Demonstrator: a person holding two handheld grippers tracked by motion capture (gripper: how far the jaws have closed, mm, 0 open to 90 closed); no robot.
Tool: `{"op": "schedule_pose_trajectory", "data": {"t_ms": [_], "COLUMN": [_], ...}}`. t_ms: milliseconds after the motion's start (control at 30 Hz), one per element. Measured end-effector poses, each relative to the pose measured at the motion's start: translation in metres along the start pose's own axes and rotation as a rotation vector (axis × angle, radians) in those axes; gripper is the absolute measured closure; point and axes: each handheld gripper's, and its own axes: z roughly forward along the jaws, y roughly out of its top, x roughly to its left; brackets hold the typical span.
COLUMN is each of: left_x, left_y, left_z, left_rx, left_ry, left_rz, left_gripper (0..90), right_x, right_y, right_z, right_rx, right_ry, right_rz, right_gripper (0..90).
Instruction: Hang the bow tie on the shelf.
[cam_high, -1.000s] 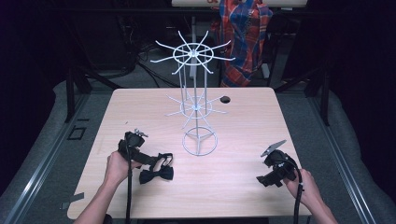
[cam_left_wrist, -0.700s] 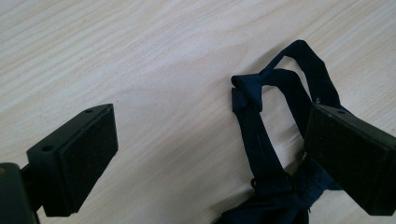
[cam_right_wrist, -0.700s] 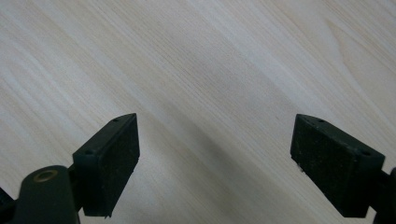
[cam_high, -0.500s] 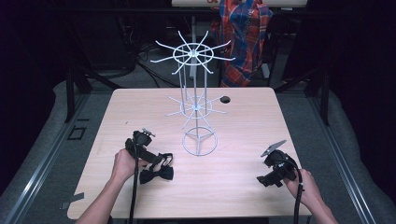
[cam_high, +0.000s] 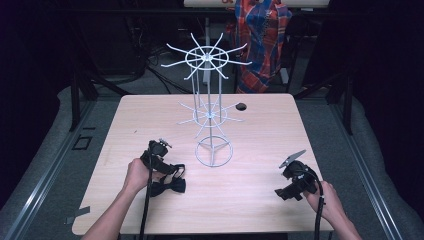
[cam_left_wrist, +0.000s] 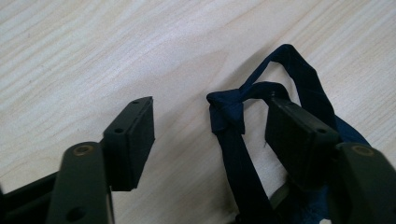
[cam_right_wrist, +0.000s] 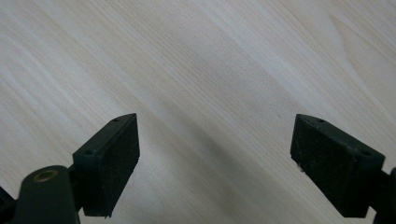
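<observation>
**Left tool straddles bow tie strap, grip not yet made**

The left tool (cam_left_wrist: 210, 126) stands open over the dark blue bow tie (cam_high: 167, 186), which lies on the surface (cam_high: 260, 150) near-left of the wire rack (cam_high: 210, 112). One jaw appears to touch the strap; closing off-centre could pinch only a loop, which may slip. The right tool (cam_right_wrist: 215, 154) hovers wide open, empty, near-right.
</observation>
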Motion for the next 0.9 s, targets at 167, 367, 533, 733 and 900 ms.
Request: {"op": "schedule_pose_trajectory", "data": {"t_ms": [167,367,533,733,900], "left_x": [-0.002,-0.003,-0.006,-0.009,-0.007], "left_y": [0.0,-0.002,-0.002,-0.001,-0.002], "left_z": [0.001,0.005,0.008,0.006,-0.005], "left_rx": [-0.008,0.005,0.007,-0.013,-0.086], "left_ry": [-0.005,-0.017,-0.007,0.009,0.004], "left_rz": [0.014,0.021,0.043,0.066,0.05], "left_gripper": [51.2,63.8,74.0,80.4,81.1], "right_x": [0.0,0.001,0.001,0.002,0.0], "right_y": [0.0,0.0,0.0,0.0,0.0], "right_z": [0.0,-0.001,-0.001,-0.001,-0.002], "right_rx": [0.006,0.003,0.006,-0.001,0.001], "right_ry": [-0.005,-0.002,-0.011,-0.011,-0.017], "right_rz": [-0.002,-0.003,-0.009,-0.001,-0.005], "right_gripper": [15.3,15.3,15.3,15.3,15.3]}}
